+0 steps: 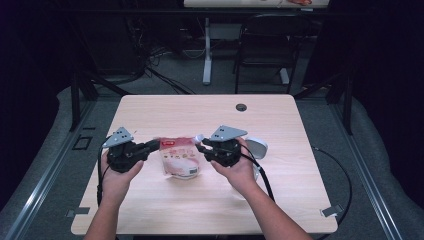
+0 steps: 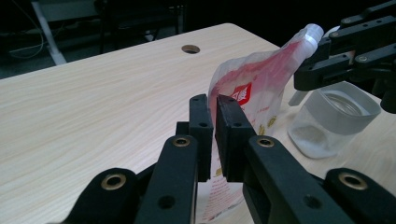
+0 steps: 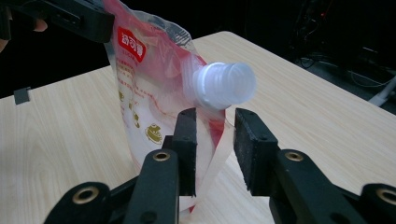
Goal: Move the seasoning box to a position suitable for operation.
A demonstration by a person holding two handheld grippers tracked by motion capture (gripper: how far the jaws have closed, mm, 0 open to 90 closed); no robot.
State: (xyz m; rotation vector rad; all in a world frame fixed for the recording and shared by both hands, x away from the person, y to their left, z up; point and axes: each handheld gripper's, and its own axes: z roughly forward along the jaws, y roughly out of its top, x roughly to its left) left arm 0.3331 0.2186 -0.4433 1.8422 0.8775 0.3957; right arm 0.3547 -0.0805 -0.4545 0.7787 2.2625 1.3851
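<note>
The pouch (image 2: 254, 93), soft, light and floppy, hangs pinched at its edge in the left gripper (image 2: 212, 135), while the right gripper (image 3: 215, 149) stands spread just under the stiff cap (image 3: 224, 86), probably the firmest hold.

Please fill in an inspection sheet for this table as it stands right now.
Surface: pale wooden table, round grommet hole near the far edge.
Job's things: red-and-white clear plastic spout pouch with white screw cap, held upright; clear plastic jar stands open beside it.
Clutter: nothing seen.
Grippers: left gripper clamped on the pouch's edge; right gripper has jaws apart around the pouch's edge just below the cap, pads not pressing.
Cables: black cable loops off the table's right side.
Surroundings: dark folding chair, grey floor.
</note>
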